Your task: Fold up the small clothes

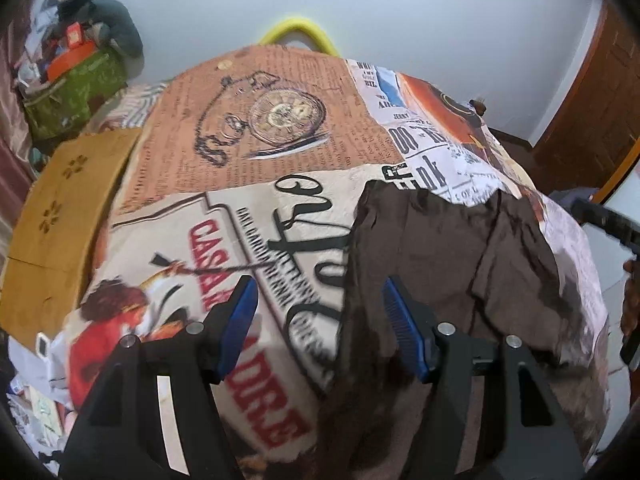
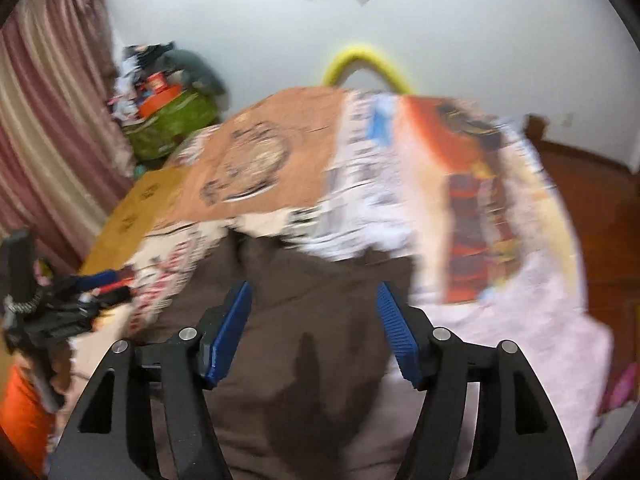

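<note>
A dark brown garment [image 1: 448,280] lies spread on a bed cover printed with newspaper and poster pictures [image 1: 256,152]. My left gripper [image 1: 318,320] is open and empty, hovering over the garment's left edge. In the right wrist view the same brown garment [image 2: 312,320] lies below my right gripper [image 2: 314,328], which is open and empty above its middle. That view is motion-blurred. The left gripper shows at the far left of the right wrist view [image 2: 76,300]. Part of the right gripper shows at the right edge of the left wrist view [image 1: 604,220].
A yellow-brown cardboard sheet [image 1: 60,216] lies along the bed's left side. A green bag with clutter on it [image 1: 76,92] stands in the far left corner by a pink curtain [image 2: 48,140]. A yellow curved tube [image 1: 298,32] rises behind the bed. A wooden door [image 1: 592,112] is at the right.
</note>
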